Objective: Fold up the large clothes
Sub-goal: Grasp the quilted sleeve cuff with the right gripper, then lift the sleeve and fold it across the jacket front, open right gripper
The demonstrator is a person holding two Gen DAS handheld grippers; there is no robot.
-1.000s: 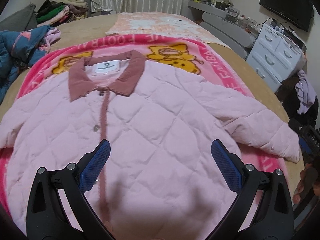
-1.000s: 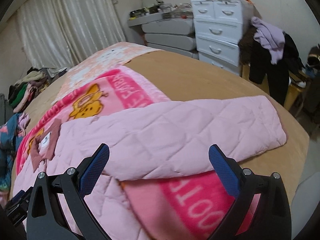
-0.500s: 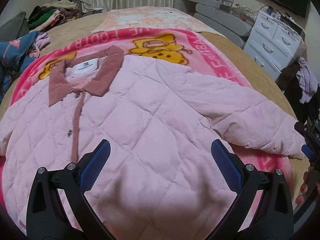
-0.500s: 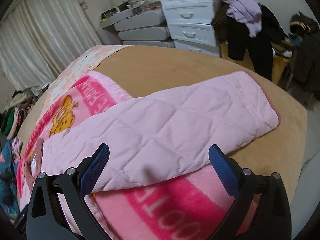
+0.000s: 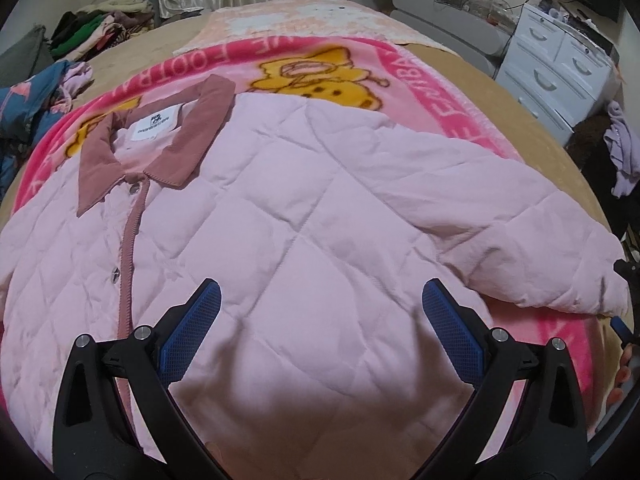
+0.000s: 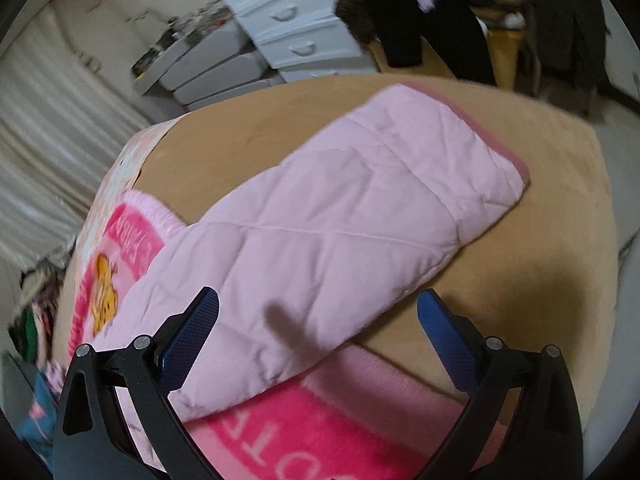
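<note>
A pink quilted jacket (image 5: 304, 216) with a dusty-rose collar (image 5: 176, 148) lies face up and buttoned on a pink cartoon blanket (image 5: 320, 60). My left gripper (image 5: 320, 320) hovers open over the jacket's lower right front, holding nothing. The jacket's sleeve (image 6: 340, 224) stretches out over the tan bed cover, its rose-trimmed cuff (image 6: 500, 144) toward the bed's edge. My right gripper (image 6: 318, 320) is open above the sleeve's upper part, nothing between its fingers. At the left wrist view's right edge, part of the right gripper and a hand (image 5: 622, 364) show beside the sleeve end (image 5: 580, 280).
The tan bed cover (image 6: 540, 280) ends close beyond the cuff. White drawers (image 6: 288, 20) and dark hanging clothes (image 6: 440, 32) stand past the bed's right side. Piled clothes (image 5: 100, 28) and a blue garment (image 5: 24, 104) lie at the far left.
The left gripper has shifted right across the jacket, so the collar sits further left. The right gripper has swung right and tilted over the sleeve toward the cuff. Both stay open.
</note>
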